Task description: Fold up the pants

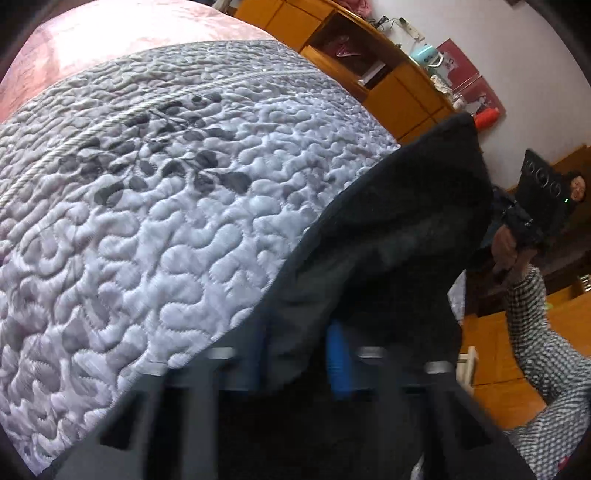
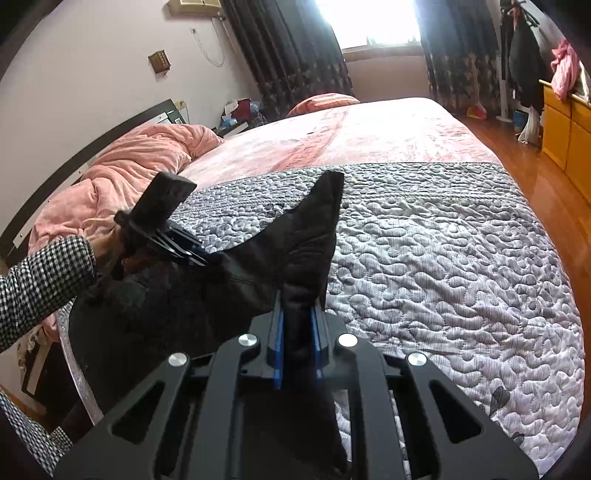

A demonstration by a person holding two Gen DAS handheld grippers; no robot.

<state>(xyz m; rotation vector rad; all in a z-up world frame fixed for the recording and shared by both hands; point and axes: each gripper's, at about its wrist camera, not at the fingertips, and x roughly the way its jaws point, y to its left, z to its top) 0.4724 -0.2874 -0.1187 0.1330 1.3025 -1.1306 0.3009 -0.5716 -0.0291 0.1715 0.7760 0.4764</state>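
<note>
Pants (image 2: 258, 273) black, lifted over quilted bed (image 2: 443, 258), right gripper (image 2: 297, 328) fingers clamped on a fold, left gripper (image 1: 301, 354) fingers pinching the cloth edge

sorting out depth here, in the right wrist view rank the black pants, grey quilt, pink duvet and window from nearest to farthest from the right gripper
1. black pants, clamped in the right gripper
2. grey quilt, just beyond, to the right
3. pink duvet, bunched far left by the headboard
4. window, on the back wall
</note>
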